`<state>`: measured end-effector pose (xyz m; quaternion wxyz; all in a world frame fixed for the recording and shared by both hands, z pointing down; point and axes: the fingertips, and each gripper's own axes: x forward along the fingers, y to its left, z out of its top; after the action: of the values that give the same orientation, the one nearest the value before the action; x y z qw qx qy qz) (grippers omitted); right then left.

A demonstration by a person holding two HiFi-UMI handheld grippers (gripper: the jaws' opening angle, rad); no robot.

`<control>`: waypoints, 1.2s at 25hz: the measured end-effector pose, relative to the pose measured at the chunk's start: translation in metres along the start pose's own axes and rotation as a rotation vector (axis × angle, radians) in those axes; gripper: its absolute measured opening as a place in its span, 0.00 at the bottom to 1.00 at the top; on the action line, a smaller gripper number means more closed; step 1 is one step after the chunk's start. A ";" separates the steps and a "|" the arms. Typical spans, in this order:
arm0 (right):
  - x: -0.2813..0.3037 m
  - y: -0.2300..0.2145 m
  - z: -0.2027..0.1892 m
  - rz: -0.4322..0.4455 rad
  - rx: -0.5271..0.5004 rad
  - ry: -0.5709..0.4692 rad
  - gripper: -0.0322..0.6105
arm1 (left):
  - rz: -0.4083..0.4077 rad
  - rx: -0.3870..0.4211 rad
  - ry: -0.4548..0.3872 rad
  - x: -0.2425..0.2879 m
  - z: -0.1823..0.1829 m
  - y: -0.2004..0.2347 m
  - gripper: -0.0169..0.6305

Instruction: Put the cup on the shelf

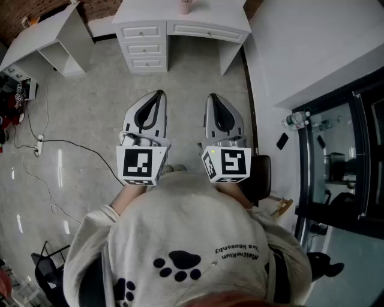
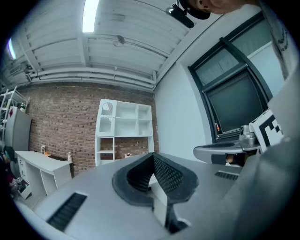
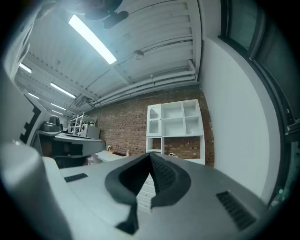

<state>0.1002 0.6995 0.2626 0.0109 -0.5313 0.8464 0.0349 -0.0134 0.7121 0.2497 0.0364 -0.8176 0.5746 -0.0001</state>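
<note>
A pink cup (image 1: 185,6) stands on the white desk with drawers (image 1: 207,29) at the far end of the floor, cut by the picture's top edge. A tall white shelf (image 2: 125,125) with open compartments rises against the brick wall; it shows in the right gripper view too, as the shelf (image 3: 176,125). My left gripper (image 1: 157,96) and right gripper (image 1: 212,98) are held level, side by side, well short of the desk. Both are shut with nothing between their jaws, as the left gripper (image 2: 152,157) and right gripper (image 3: 150,156) views show.
A low white open unit (image 1: 51,37) stands at the far left, with cables (image 1: 42,144) trailing over the grey floor. A white wall and a dark glass-fronted frame (image 1: 342,156) run along the right. A black chair (image 1: 261,177) is beside my right hip.
</note>
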 end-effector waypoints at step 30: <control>0.067 -0.052 -0.013 0.018 0.007 -0.033 0.06 | -0.011 -0.015 -0.027 0.090 -0.015 0.013 0.04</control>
<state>0.1179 0.6161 0.2694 0.0263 -0.5229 0.8510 0.0406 0.0045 0.6224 0.2597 0.0381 -0.8211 0.5693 0.0152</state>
